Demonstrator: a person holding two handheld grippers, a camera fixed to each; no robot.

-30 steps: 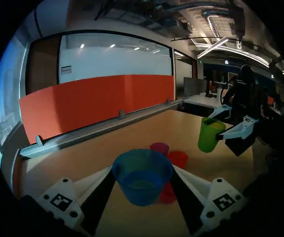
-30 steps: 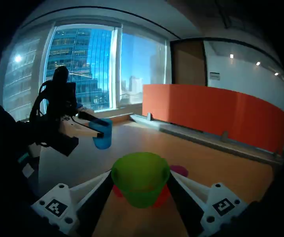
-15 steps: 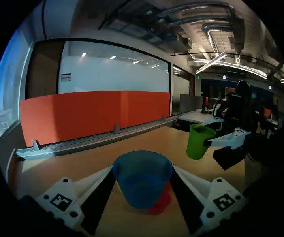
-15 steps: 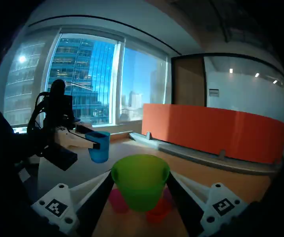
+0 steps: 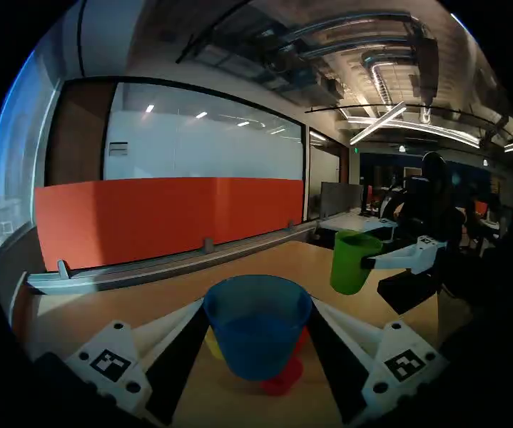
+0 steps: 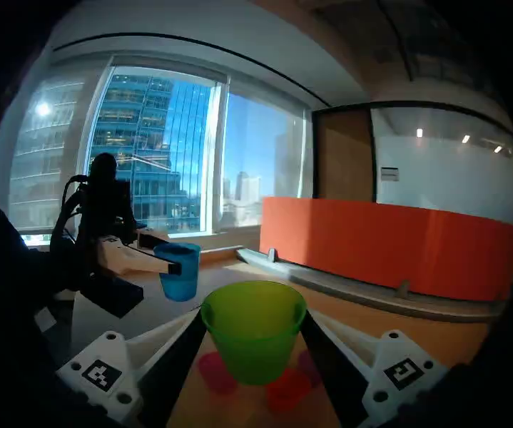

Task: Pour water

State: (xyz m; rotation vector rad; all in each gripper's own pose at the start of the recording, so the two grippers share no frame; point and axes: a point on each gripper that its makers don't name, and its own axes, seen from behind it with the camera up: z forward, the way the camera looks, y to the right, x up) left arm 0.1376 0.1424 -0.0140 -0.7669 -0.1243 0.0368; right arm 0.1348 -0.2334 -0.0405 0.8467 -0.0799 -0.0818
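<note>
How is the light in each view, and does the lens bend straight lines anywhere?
Right gripper view: the bright windows backlight the scene, so the left gripper holding the translucent blue plastic cup is nearly a silhouette, and the window frames bow near the edge. Left gripper view: dimmer, lit by ceiling strip lights, with the far office dark.

My left hand-held gripper point(image 5: 257, 314) looks like matt white plastic with black inner faces, and my right hand-held gripper point(image 6: 254, 317) looks the same. The blue cup point(image 5: 257, 335) is smooth, see-through plastic. The green cup point(image 6: 254, 339) is the same kind, slightly glossy. I see the tabletop point(image 5: 149, 292) as pale wood-look laminate, smooth with a soft sheen. The orange partition point(image 5: 163, 214) looks matt, and the rail point(image 5: 149, 260) below it is dull grey metal. The window point(image 6: 149, 171) is glossy glass.
</note>
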